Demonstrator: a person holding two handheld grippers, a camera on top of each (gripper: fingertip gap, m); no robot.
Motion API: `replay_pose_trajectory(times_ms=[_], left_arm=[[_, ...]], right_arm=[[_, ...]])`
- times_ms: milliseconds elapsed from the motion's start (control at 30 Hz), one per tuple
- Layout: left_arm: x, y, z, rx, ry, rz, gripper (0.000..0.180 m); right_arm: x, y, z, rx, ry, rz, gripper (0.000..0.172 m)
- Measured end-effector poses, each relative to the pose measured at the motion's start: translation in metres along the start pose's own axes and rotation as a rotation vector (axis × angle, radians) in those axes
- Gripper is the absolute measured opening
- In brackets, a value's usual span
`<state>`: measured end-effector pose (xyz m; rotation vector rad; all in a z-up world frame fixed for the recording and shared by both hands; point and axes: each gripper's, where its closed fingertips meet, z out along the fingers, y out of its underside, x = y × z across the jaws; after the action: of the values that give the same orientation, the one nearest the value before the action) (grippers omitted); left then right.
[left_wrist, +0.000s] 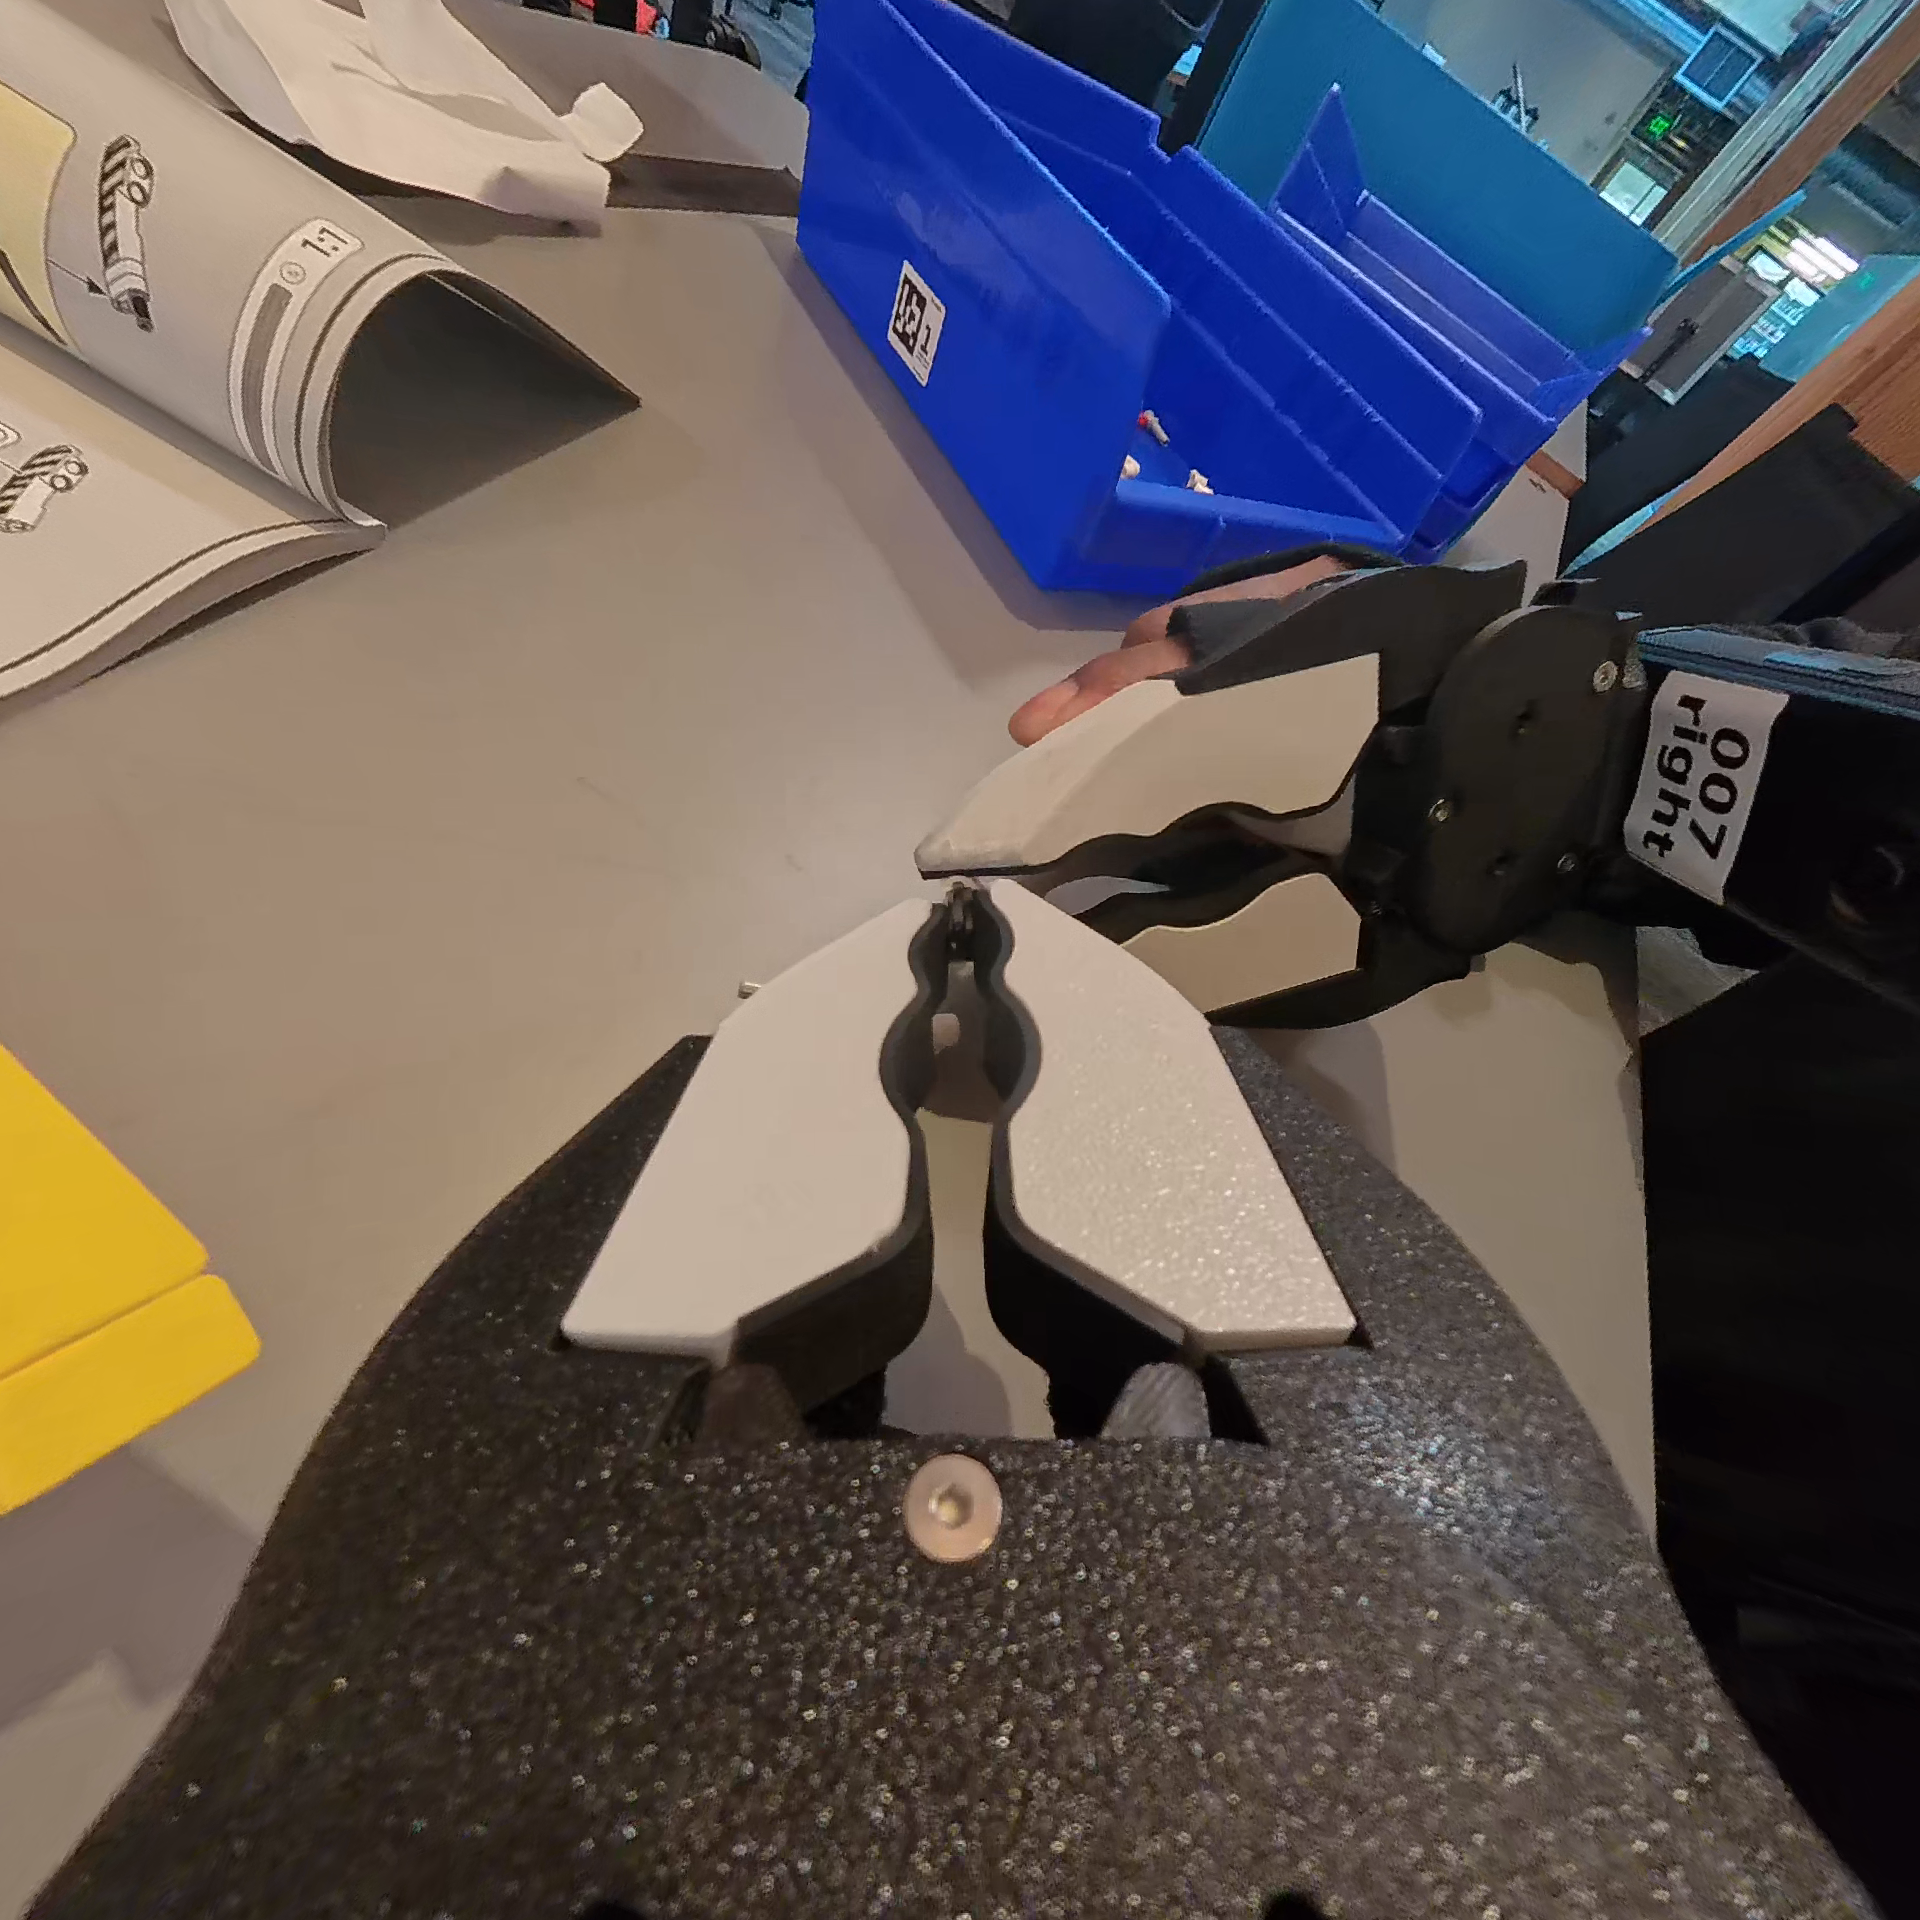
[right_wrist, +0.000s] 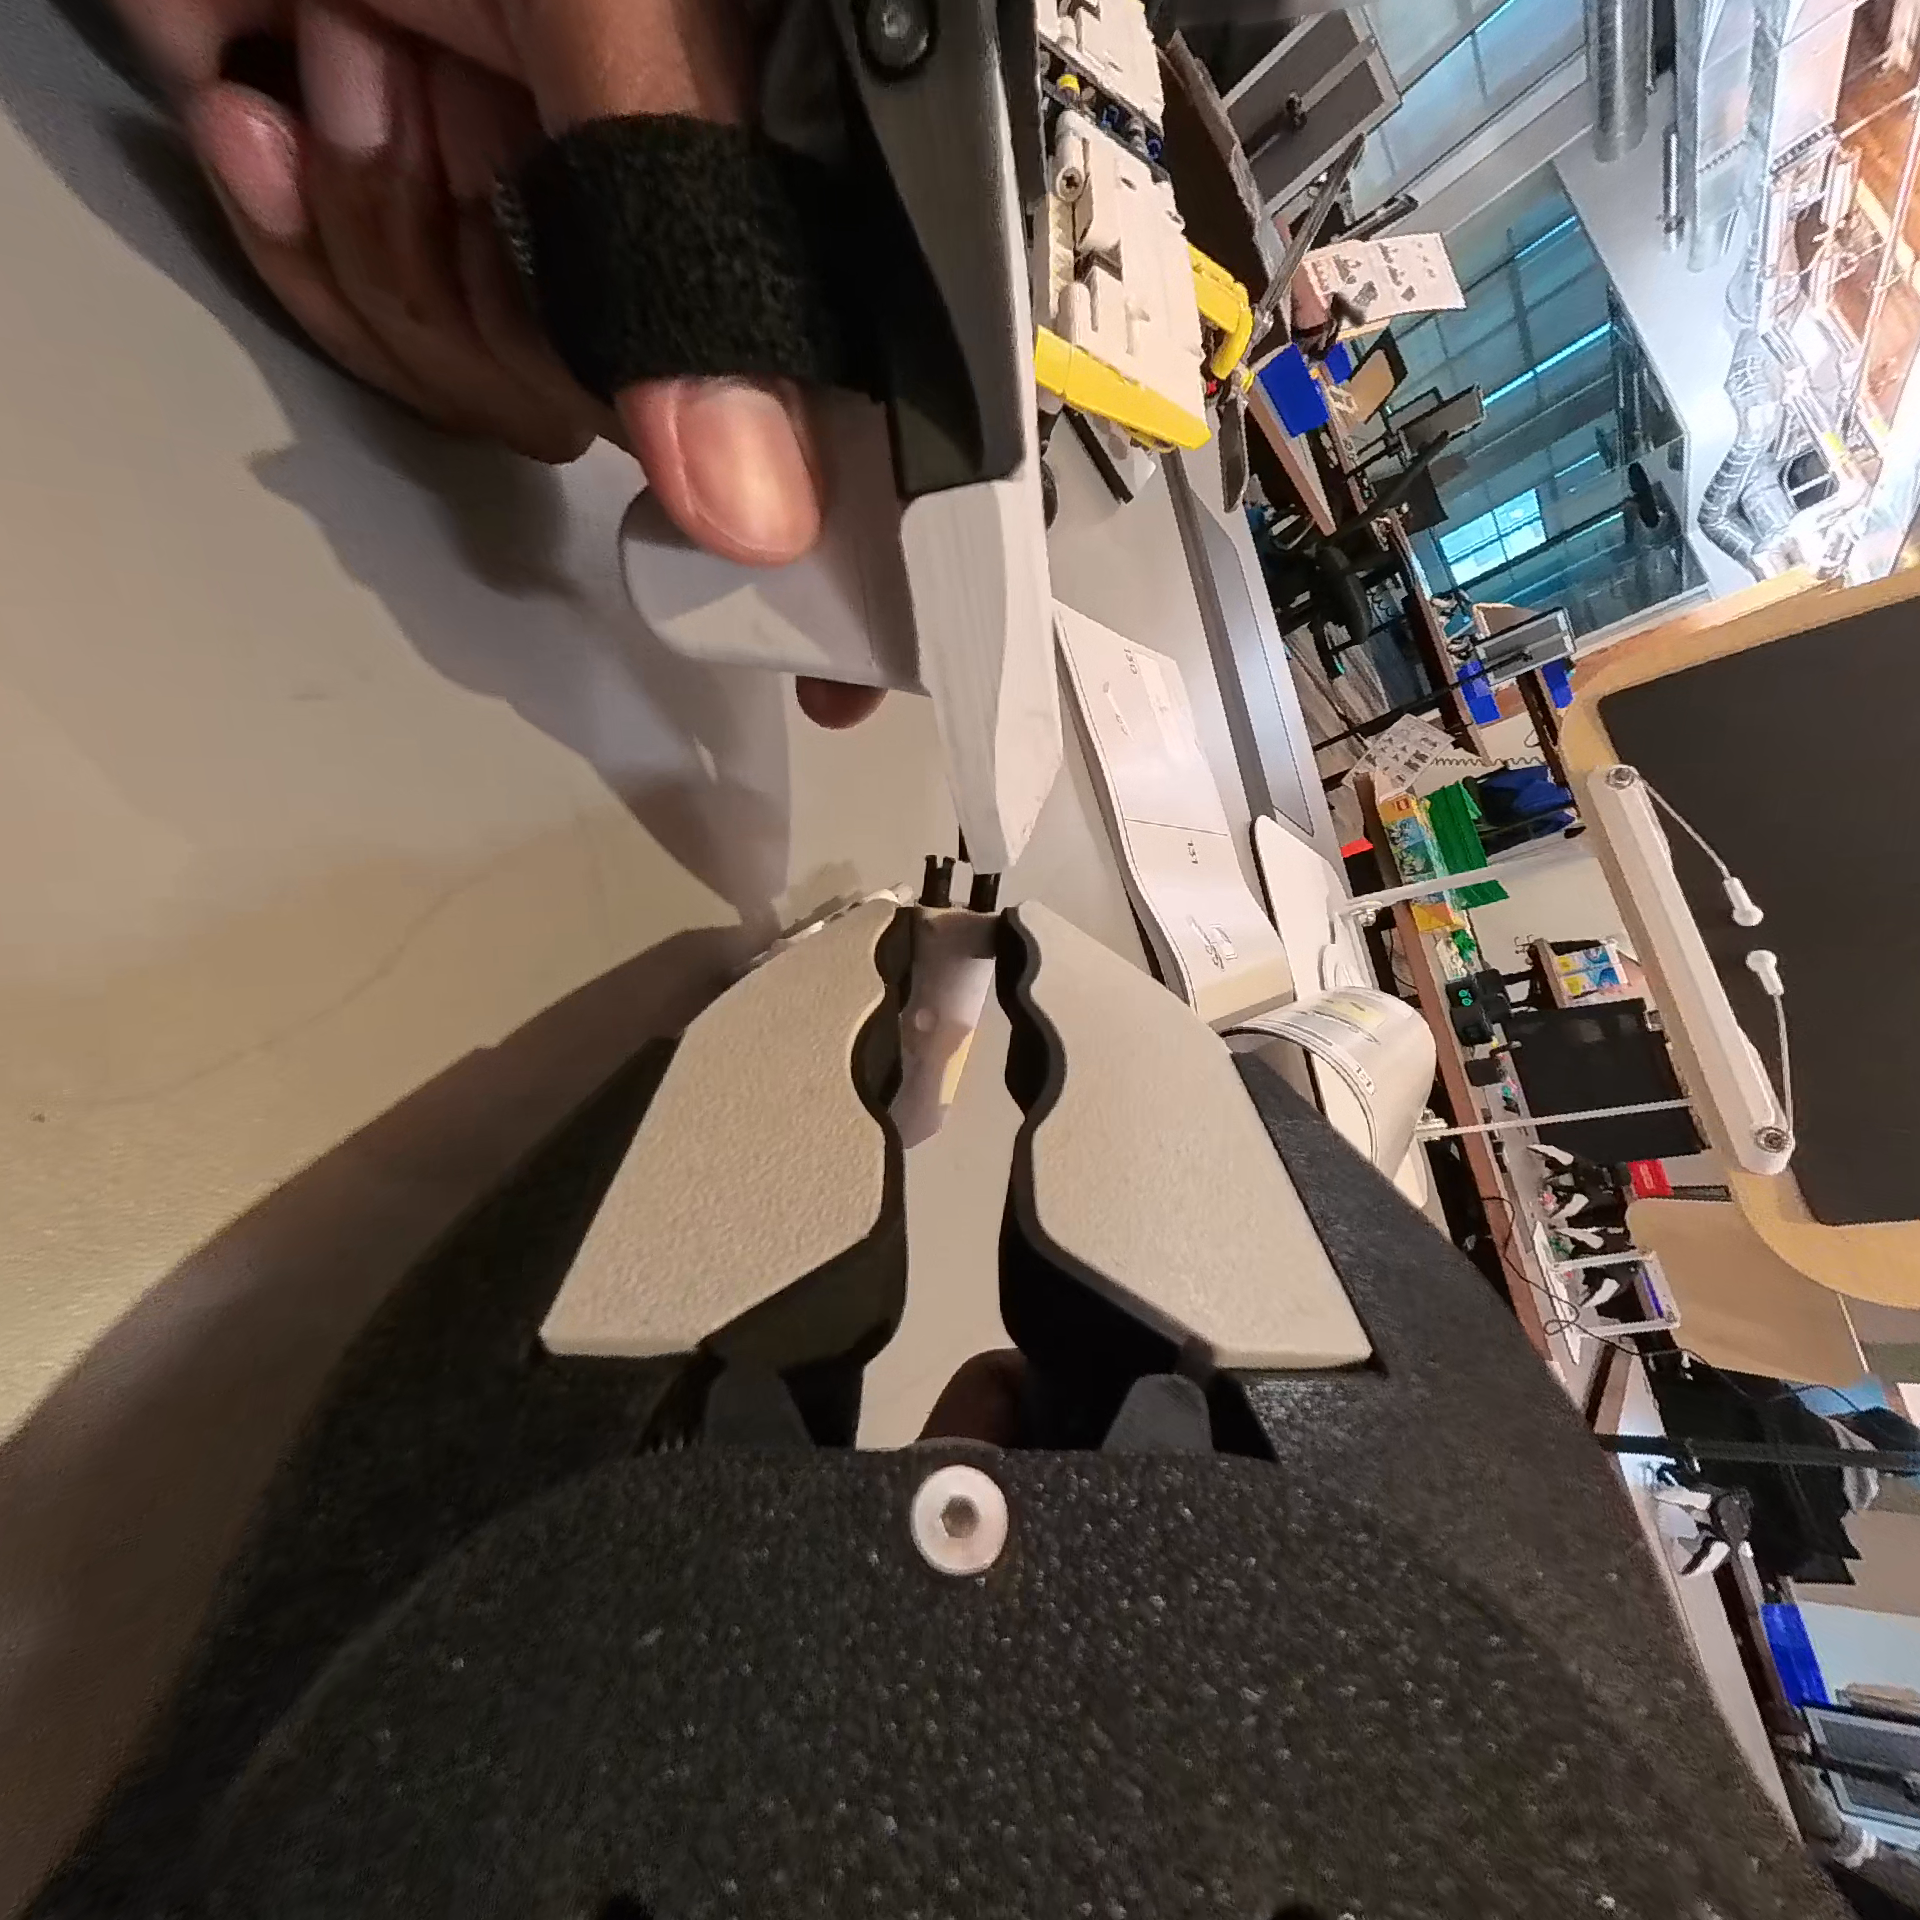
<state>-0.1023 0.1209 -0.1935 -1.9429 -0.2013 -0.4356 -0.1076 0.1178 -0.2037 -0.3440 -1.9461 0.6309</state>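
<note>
A small black pin (left_wrist: 958, 920) is pinched at the very tips of the left gripper (left_wrist: 961, 904), whose jaws are drawn almost together on it. A white angled plastic building piece (right_wrist: 940, 1029) is clamped between the narrowly set jaws of the right gripper (right_wrist: 954, 920), both pads pressed against it, and two black pins (right_wrist: 961, 883) are seen standing out of its forward end. The tips of the two grippers are brought together above the grey tabletop (left_wrist: 520, 790), the left gripper's pin just beside the white piece. A yellow flat block (left_wrist: 94, 1299) is seen at the tabletop's left edge. Farther off, an open instruction booklet (left_wrist: 208, 416) is laid toward the far left corner, and a blue plastic bin (left_wrist: 1039, 312) holding a few small pieces is set toward the far right.
</note>
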Motion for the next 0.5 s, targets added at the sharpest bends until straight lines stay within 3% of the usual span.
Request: replay_pose_trajectory(times_ms=[267, 400, 500], left_arm=[[0.001, 0.001, 0.0, -0.011, 0.025, -0.005, 0.005], [0.002, -0.006, -0.004, 0.016, 0.103, -0.061, 0.004], [0.005, -0.013, -0.008, 0.052, 0.111, 0.024, 0.004]], right_arm=[[-0.002, -0.002, -0.001, 0.008, -0.007, -0.019, 0.015], [0.002, -0.006, -0.001, 0.078, -0.085, 0.094, 0.016], [0.002, -0.007, -0.01, 0.12, -0.198, 0.17, 0.029]])
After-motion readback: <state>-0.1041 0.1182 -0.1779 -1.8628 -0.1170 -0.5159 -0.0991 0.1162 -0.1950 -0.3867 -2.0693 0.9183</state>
